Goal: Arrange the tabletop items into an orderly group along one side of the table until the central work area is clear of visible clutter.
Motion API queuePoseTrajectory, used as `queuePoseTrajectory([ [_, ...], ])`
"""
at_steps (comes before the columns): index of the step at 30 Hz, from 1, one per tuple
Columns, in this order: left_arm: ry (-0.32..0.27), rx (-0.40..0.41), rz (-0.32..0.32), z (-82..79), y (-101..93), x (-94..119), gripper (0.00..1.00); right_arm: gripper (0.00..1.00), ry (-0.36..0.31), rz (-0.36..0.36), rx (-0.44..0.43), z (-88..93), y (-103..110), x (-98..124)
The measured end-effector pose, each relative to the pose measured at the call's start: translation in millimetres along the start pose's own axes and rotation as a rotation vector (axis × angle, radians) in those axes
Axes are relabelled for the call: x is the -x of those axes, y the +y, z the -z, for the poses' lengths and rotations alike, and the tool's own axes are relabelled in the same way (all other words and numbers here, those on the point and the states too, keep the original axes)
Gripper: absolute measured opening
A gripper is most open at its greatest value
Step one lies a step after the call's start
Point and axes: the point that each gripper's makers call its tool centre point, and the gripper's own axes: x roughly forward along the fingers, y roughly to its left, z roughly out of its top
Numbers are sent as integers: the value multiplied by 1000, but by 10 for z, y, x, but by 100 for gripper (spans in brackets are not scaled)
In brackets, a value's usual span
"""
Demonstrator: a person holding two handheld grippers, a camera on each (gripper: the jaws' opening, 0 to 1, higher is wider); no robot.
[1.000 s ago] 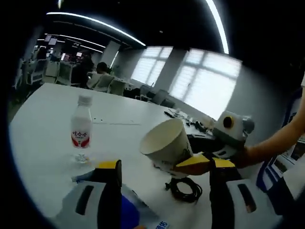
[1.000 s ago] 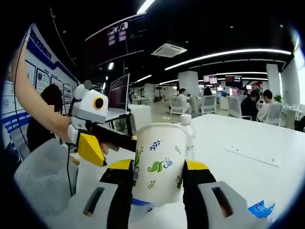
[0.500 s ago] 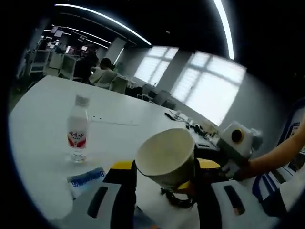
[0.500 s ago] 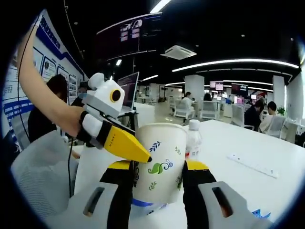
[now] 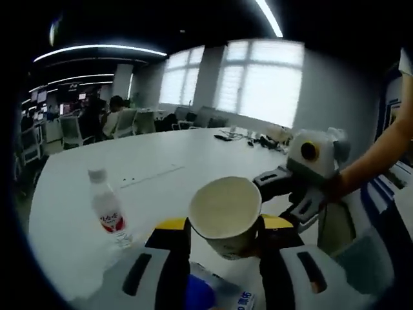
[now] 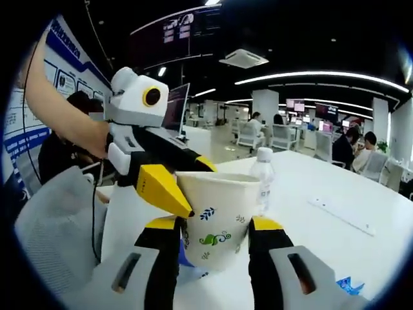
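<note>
Left gripper view, read left to right: we see a small plastic bottle (image 5: 108, 212) with a red-and-white label standing upright on the white table (image 5: 161, 181), well left of the jaws. At centre, the left gripper (image 5: 219, 236) has its two yellow-tipped jaws on either side of a paper cup (image 5: 226, 216), whose open mouth tilts toward the camera; both jaws touch the cup wall, so we record them as pinching it. Below the cup lies a blue-and-white packet (image 5: 216, 294), partly hidden by the jaws. To the right, the right gripper (image 5: 287, 194) comes in, held by a person's hand (image 5: 339, 187); its yellow tip meets the far side of the same cup.

Right gripper view, left to right: we see a person's forearm (image 6: 61, 119) leading to the left gripper (image 6: 184, 187), whose yellow finger (image 6: 161, 187) presses the cup's left rim. The right gripper (image 6: 213, 236) pinches the paper cup (image 6: 216, 216), printed with green and blue leaves, between its jaws. The cup sits upright, held just above the table (image 6: 335, 232). The bottle (image 6: 261, 177) stands just behind the cup. A small blue scrap (image 6: 352, 284) lies at far right.
</note>
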Motion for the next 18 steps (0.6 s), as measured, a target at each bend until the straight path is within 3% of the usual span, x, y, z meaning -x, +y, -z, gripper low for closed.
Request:
queuePoseTrajectory([
  [14,45,-197,79,-132,-107,10,33,39,27,-28,59,-44,-39,27],
  [18,22,-170,72,-215,-73,19,35,36,-10,-3,58,-105,-78,24],
])
